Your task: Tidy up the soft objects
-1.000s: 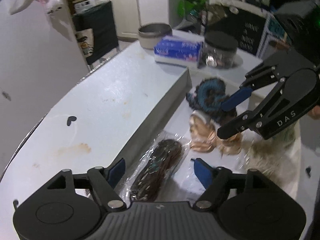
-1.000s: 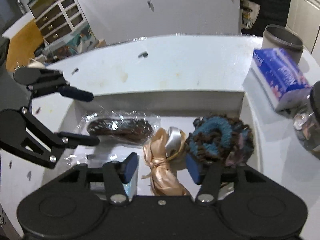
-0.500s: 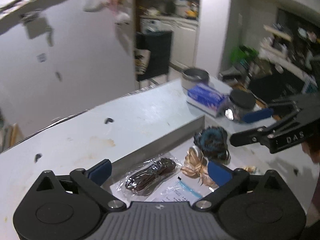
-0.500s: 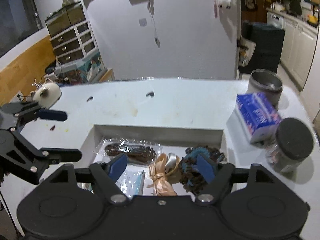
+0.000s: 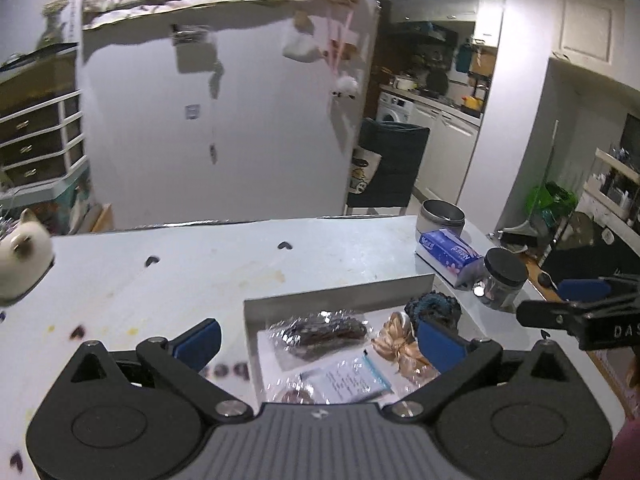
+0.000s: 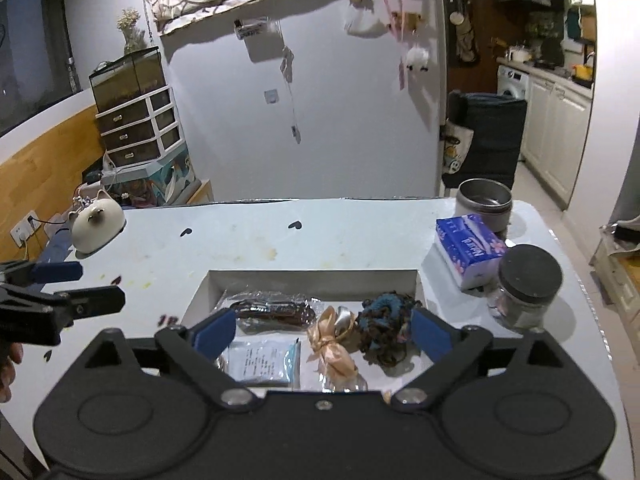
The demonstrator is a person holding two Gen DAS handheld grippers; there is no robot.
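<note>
"DAS" is printed in white on the right claw (image 5: 576,304) body, cut off at the frame edge. Script lettering on the blue tissue pack (image 6: 468,250) is seen but not legible. Printed lines on the packet insert (image 6: 262,362) are too small to be read.

Both tongs are matte black linkage frames with silver pivot screws and blue finger pads (image 6: 212,332); the right tongs (image 5: 576,300) bear white "DAS" lettering.

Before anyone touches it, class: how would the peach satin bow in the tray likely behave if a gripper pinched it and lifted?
The satin bow would probably be floppy: its loops and tails lie crumpled on the tray. Its shiny fabric suggests it could slip between the pads. It looks light and thin, so it likely lifts easily without dragging the blue scrunchie beside it.
</note>
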